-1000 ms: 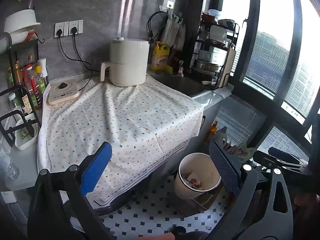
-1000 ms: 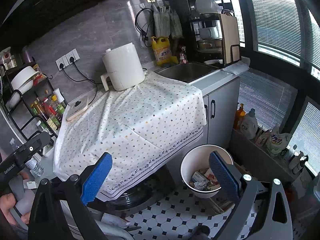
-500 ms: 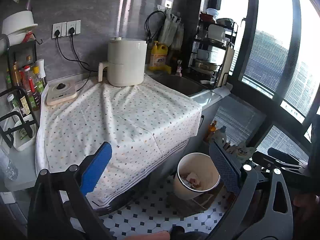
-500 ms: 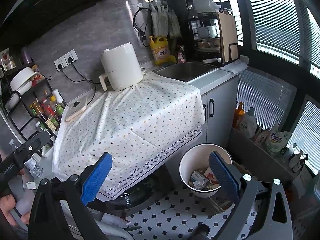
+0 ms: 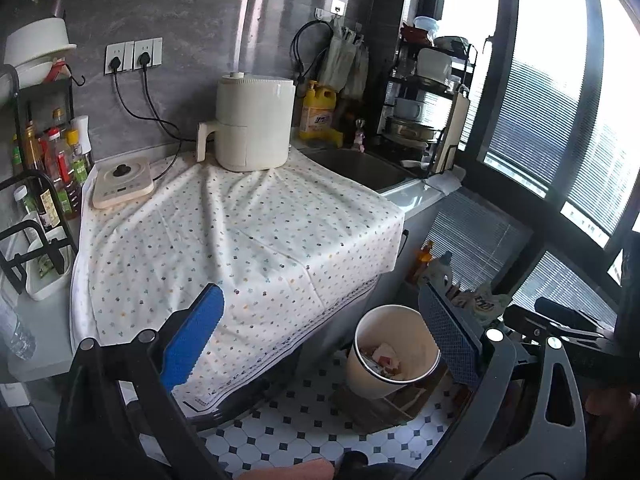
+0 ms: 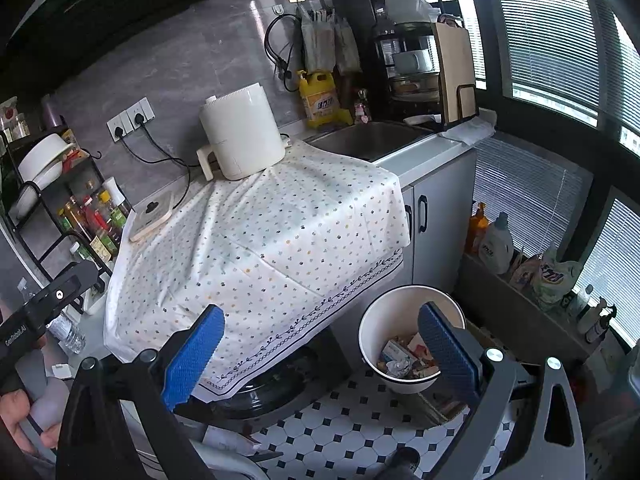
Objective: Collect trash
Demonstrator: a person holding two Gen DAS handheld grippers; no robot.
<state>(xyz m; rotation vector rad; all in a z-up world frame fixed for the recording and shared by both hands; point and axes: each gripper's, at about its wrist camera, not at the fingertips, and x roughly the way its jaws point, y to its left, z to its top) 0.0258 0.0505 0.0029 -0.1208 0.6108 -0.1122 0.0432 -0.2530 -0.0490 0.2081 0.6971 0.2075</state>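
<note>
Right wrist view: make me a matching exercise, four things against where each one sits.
Things:
1. air fryer
2. trash bin
3. yellow detergent jug
4. sauce bottles

Places:
A. on the tiled floor
B. in the black rack at left
C. on the dotted cloth
D. against the wall beside the sink

Pairs: 1-C, 2-A, 3-D, 4-B

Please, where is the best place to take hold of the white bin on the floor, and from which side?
Probably the rim of the bin, from above. It stands upright with an open top, so one finger can go inside the thin wall and one outside. The near rim looks freest; the cloth hangs over the far side. Both tongs, left and right, are open.
</note>
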